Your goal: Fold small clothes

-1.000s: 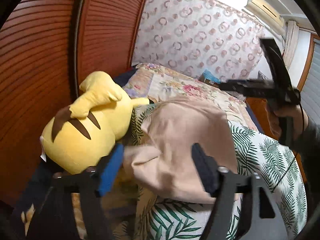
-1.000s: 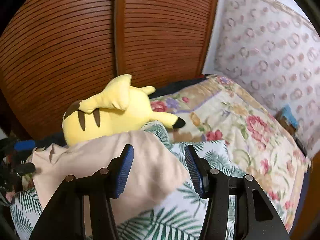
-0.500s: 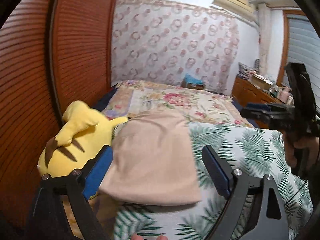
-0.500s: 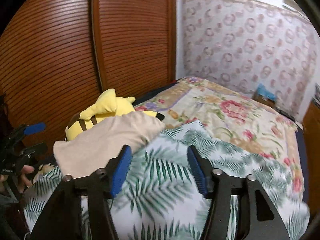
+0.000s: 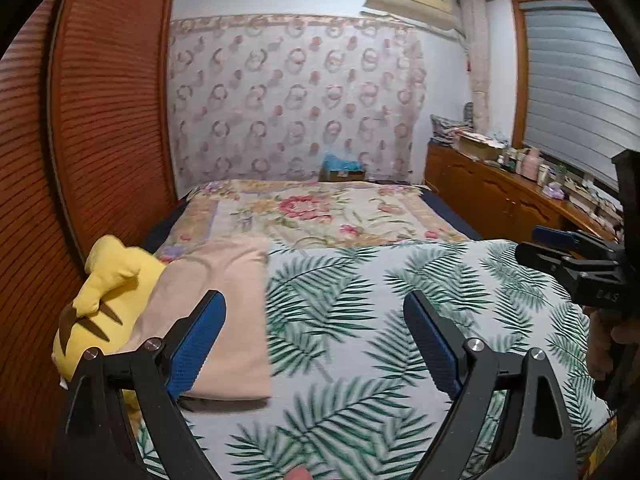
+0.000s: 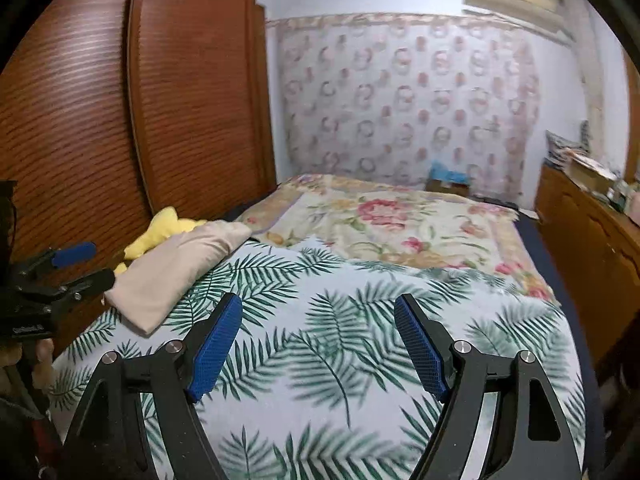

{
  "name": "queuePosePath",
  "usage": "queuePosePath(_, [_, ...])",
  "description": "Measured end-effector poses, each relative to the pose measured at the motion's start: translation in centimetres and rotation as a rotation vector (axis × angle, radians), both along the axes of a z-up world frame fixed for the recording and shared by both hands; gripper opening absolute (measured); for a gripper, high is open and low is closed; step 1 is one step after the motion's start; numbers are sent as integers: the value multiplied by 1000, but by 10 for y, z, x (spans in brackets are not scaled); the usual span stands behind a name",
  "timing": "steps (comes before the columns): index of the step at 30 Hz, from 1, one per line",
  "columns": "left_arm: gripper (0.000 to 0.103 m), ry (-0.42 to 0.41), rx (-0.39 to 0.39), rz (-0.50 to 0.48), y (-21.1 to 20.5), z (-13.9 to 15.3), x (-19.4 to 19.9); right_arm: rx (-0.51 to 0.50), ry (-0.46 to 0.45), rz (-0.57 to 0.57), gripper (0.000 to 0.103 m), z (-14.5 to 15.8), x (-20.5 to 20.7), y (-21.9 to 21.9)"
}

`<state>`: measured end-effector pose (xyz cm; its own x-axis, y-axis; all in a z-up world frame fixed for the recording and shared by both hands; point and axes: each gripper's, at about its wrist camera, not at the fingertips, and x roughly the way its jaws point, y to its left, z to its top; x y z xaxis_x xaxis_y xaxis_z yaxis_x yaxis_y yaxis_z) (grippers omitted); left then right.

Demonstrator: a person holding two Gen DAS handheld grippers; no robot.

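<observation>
A folded beige garment (image 5: 216,308) (image 6: 180,268) lies on the left part of the palm-leaf sheet (image 5: 360,312), leaning against a yellow plush toy (image 5: 100,304) (image 6: 160,232). My left gripper (image 5: 316,344) is open and empty; its left finger overlaps the garment's near edge in the picture. My right gripper (image 6: 318,344) hovers over bare leaf-print sheet (image 6: 320,340), its jaws still opening with nothing between them. Each gripper shows at the edge of the other's view, the right one (image 5: 560,248) held in a hand.
A ribbed wooden wardrobe (image 5: 104,120) runs along the bed's left side. A floral quilt (image 5: 320,216) covers the far half of the bed. A wooden cabinet (image 5: 500,196) with clutter stands on the right under a window. A blue item (image 5: 340,162) sits at the far wall.
Both grippers let go of the beige garment, opened wider and drew back and to the right. The garment now lies folded beside the plush toy.
</observation>
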<state>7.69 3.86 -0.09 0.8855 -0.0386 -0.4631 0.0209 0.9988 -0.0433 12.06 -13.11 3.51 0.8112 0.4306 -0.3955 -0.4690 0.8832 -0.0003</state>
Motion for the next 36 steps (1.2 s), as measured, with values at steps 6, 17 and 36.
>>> queuePosePath(6, [91,-38,16,-42,-33,19,-14,54,-51,-74,80,7,-44,-20])
queuePosePath(17, [91,-51,12,-42,-51,29,-23,93,-108,-151,80,-7,-80,-23])
queuePosePath(36, [91,-54,12,-26,-54,22,-22,95,-97,-159,80,-10,-85,-33])
